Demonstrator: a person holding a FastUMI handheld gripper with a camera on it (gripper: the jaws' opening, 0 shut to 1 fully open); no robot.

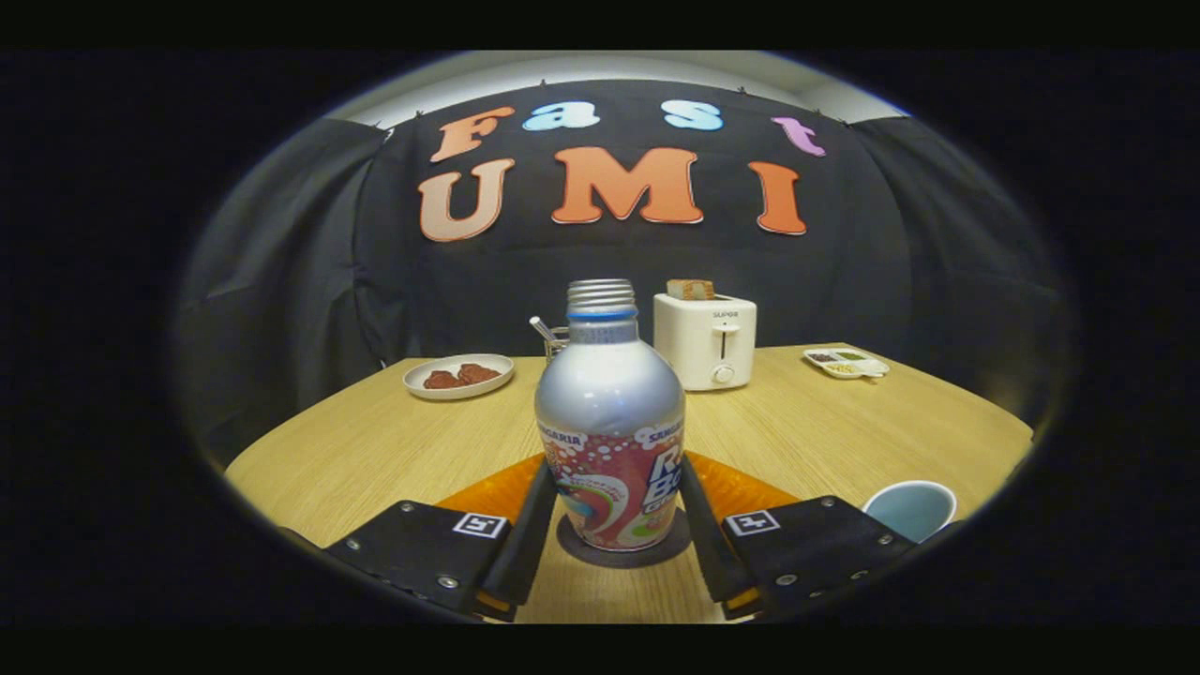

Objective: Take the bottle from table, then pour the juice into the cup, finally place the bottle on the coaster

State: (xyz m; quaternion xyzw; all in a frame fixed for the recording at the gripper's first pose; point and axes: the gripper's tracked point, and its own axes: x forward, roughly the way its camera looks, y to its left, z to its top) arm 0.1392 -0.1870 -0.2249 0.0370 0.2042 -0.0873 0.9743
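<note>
The gripper point(614, 525) has its two fingers spread to either side of the bottle point(610, 422), each fingertip lying against or just beside the label's lower flanks; whether both actually press on it is hard to tell, since the contact lines are narrow and dark. The bottle stands upright between the fingers on a dark round coaster point(574, 548), its base inside the coaster's rim. Its neck is bare threaded metal with no cap on it, and the silver body hides any liquid inside.

At about 3 o'clock from the bottle, just beyond the right finger's mount, sits a cup point(909, 509). Its interior looks pale blue, its lower part is cut off, and I cannot tell if it holds anything.

Farther out at 12 to 1 o'clock a white toaster point(705, 339) stands with a slice of bread point(690, 289) poking from its slot. Directly behind the bottle's neck a small holder with a straw-like stick point(548, 336) is mostly hidden. At 11 o'clock a white plate point(458, 376) carries reddish-brown pieces. At 1 to 2 o'clock a small divided dish point(847, 362) holds bits too small to identify.

The wooden table point(375, 441) has open bare surface left and right of the bottle, and its far edge meets the black cloth wall.
</note>
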